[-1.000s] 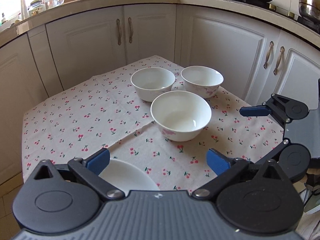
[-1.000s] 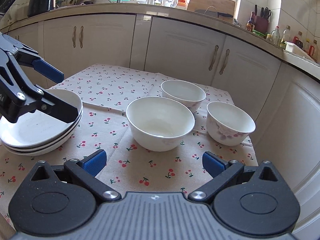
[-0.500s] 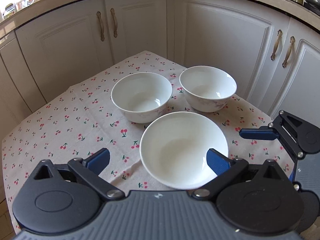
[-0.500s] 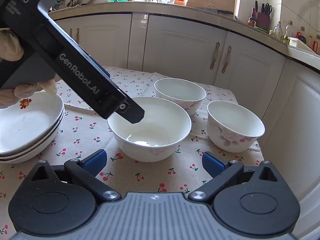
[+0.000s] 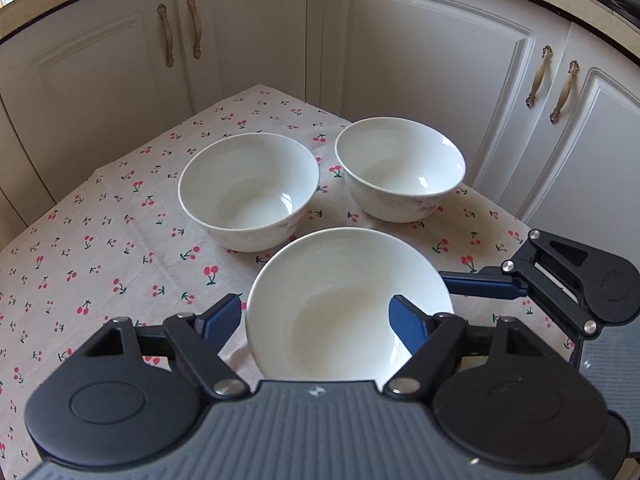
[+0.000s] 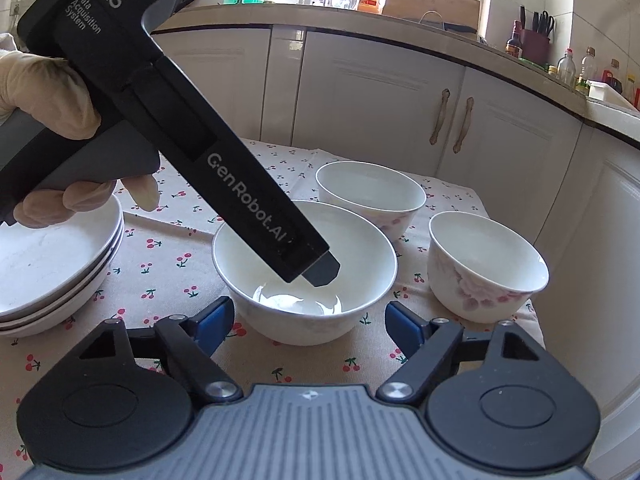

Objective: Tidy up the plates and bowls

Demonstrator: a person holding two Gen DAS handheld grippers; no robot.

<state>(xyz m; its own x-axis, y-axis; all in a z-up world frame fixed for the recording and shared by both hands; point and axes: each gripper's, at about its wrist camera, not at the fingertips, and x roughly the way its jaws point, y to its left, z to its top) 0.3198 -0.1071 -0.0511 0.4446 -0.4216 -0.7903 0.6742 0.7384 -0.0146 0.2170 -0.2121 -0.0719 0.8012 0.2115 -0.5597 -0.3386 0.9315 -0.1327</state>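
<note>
The left gripper (image 5: 316,318) is tipped down over the near bowl (image 5: 348,304), its jaws closing: one blue pad reaches inside the bowl, the other sits just outside the rim on the opposite side, so the wall lies between them. Whether the pads already press on it is hard to tell from this angle; they look a little apart from it.

The right gripper (image 6: 308,320) sits low in front of the same bowl (image 6: 304,272), jaws closing too, the bowl's base between its pads but not touched.

Beyond the near bowl stand a second bowl (image 5: 248,192) and a third bowl (image 5: 400,168), side by side. To the left gripper's outer side rests a stack of plates (image 6: 52,264), all on the cherry-print tablecloth (image 5: 100,248).
</note>
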